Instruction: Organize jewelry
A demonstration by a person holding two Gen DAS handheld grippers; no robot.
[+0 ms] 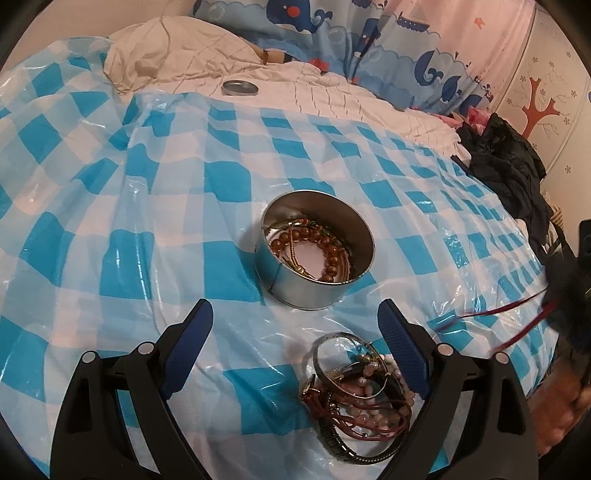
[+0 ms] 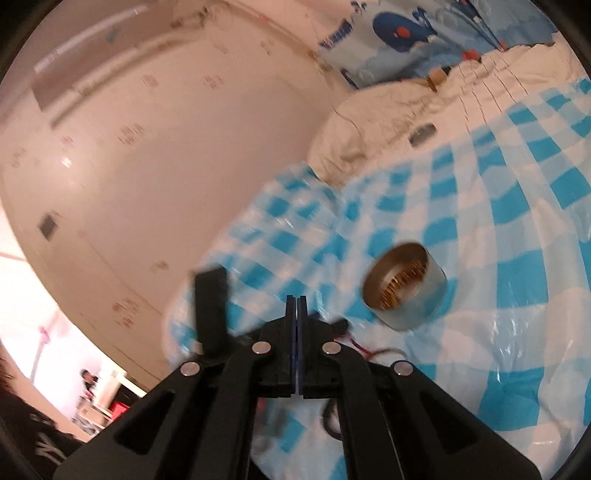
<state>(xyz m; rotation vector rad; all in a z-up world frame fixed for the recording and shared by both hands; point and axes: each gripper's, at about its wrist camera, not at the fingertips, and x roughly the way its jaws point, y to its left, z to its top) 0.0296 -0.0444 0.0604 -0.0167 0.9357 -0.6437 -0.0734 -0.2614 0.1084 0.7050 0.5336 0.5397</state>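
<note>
A round metal tin (image 1: 314, 254) stands on the blue-and-white checked plastic sheet (image 1: 147, 206) and holds amber bead bracelets and gold chains. My left gripper (image 1: 295, 314) is open just in front of it, above the sheet. A pile of bracelets, bangles and a watch (image 1: 354, 384) lies between its fingers, close to the right finger. My right gripper (image 2: 296, 301) is shut; a red cord (image 2: 360, 347) trails beside its jaws, and I cannot tell whether it is pinched. The tin also shows blurred in the right wrist view (image 2: 404, 288). In the left wrist view the right gripper is a dark blur (image 1: 569, 295) trailing red cords.
The tin's lid (image 1: 240, 88) lies on the white quilt at the back. A crumpled cream pillow (image 1: 177, 55) and a whale-print curtain (image 1: 332, 33) are behind it. Dark clothing (image 1: 509, 162) is heaped at the right edge. A pale wall (image 2: 147, 147) is on the left.
</note>
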